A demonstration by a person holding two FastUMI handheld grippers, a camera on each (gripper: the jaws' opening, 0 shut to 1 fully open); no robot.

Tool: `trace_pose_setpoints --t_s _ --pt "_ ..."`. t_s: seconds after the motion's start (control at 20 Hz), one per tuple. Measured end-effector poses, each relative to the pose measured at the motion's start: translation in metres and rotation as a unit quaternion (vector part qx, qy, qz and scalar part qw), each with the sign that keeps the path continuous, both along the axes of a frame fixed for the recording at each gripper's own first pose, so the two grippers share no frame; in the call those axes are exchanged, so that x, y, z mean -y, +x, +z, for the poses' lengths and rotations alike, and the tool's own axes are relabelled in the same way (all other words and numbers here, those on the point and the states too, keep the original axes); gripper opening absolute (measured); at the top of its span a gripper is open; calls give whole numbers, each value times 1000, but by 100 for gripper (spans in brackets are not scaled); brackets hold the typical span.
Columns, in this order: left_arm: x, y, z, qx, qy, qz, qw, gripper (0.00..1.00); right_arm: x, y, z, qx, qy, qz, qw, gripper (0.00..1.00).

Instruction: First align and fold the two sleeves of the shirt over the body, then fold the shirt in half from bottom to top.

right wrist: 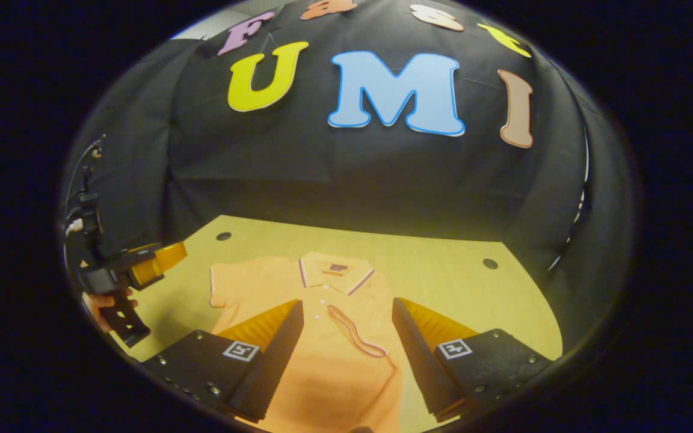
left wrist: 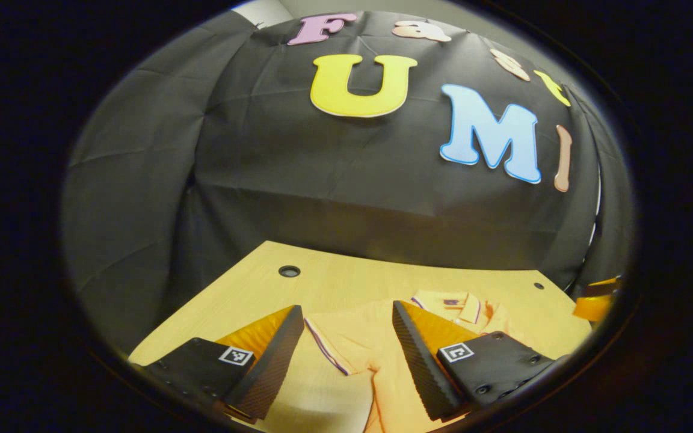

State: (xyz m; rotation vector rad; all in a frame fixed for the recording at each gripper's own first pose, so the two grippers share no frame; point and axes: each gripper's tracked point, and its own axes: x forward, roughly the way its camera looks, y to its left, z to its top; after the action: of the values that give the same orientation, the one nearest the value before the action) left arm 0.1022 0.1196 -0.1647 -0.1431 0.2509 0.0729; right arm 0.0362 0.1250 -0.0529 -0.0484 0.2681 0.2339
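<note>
In the left gripper view, the left gripper has its two fingers spread wide and nothing is between them. Beyond the gap lies the shirt, an orange polo, flat on the wooden table. One sleeve, with a dark stripe on its hem, is spread out sideways just ahead of the left finger, and the collar is seen past the right finger. At the far right edge of this view a part of the other gripper appears.

In the right gripper view, far to the left of the fingers, a hand holds the left gripper above the table edge, apart from the cloth. The right gripper is also wide open and grips nothing. The body of the shirt lies between and below its fingers, with the collar ahead of them. Between the fingers a striped hem lies in a loop over the chest, so I judge that the sleeve on that side is already folded onto the body. The sleeve ahead of the left finger is not folded yet.

So, as I judge, about one third is done. One sleeve fold remains, and then the fold from bottom to top. The lower hem is hidden under the fingers.
</note>
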Motion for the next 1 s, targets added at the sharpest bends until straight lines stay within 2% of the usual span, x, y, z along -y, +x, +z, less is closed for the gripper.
trace_pose_setpoints --t_s 0.3,0.35,0.55,0.65,1.0 --pt "-19 42 -58 -52 -7 25 998 97 22 -50 32 26 41 -32 998 93" --pt "-23 48 -66 -60 -4 27 998 96 27 -55 32 27 43 -37 998 90" --pt "-33 72 -94 -85 5 31 996 96 50 -76 37 33 28 -69 997 92" --pt "-37 81 -112 -104 9 30 994 96 53 -86 38 30 34 -78 996 90" --pt "-42 100 -146 -147 29 20 988 97 39 -89 21 -4 50 -69 996 92"
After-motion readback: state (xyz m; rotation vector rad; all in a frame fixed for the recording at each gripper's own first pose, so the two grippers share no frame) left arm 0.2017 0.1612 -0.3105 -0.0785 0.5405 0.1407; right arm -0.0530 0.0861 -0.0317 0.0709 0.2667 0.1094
